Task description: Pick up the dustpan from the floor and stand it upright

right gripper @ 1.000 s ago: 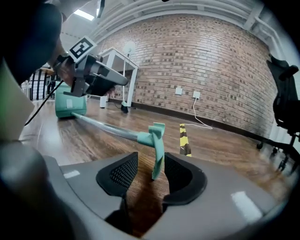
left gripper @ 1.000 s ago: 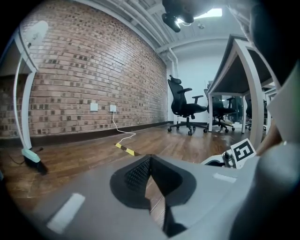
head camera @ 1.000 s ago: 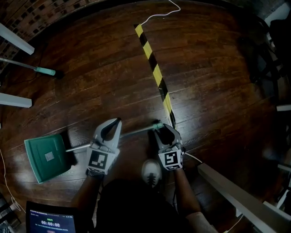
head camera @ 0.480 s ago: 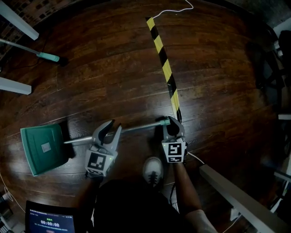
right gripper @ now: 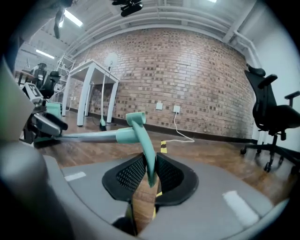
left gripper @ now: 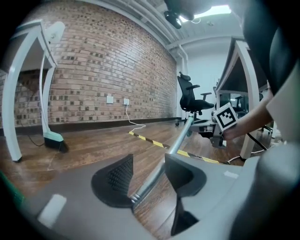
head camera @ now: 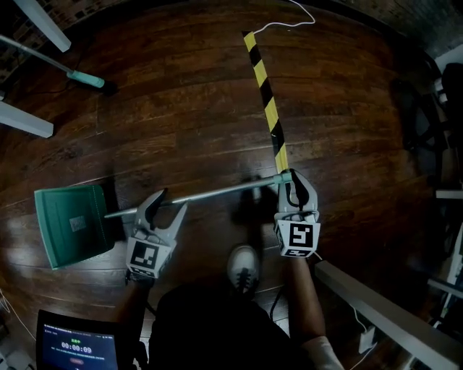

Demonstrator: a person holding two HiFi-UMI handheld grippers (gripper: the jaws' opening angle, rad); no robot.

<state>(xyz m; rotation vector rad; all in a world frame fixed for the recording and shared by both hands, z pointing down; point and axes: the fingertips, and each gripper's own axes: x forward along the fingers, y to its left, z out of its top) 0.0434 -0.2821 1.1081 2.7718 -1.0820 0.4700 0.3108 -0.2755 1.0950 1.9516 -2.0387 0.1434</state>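
Observation:
The green dustpan (head camera: pixel 69 225) lies on the wooden floor at the left, and its long metal handle (head camera: pixel 210 194) slants up to the right. My left gripper (head camera: pixel 168 205) straddles the handle near the pan. Its jaws have just been opening and stand wide, with the pole (left gripper: pixel 176 143) running loose between them, close to the right one. My right gripper (head camera: pixel 293 189) holds the handle's far end off the floor. Its jaws have just closed on the green end loop (right gripper: pixel 146 140), which my right gripper (right gripper: pixel 150 176) pinches between its pads.
A yellow-and-black tape strip (head camera: pixel 266 94) runs up the floor from the right gripper, with a white cable (head camera: pixel 293 14) beyond it. A broom (head camera: pixel 83 78) and white table legs (head camera: pixel 25 119) are at far left. A white beam (head camera: pixel 376 303) lies lower right, the person's shoe (head camera: pixel 242 267) between the grippers.
The right gripper has closed on the handle's end and raised it, moving right. The left gripper has opened and slid down the pole toward the pan.

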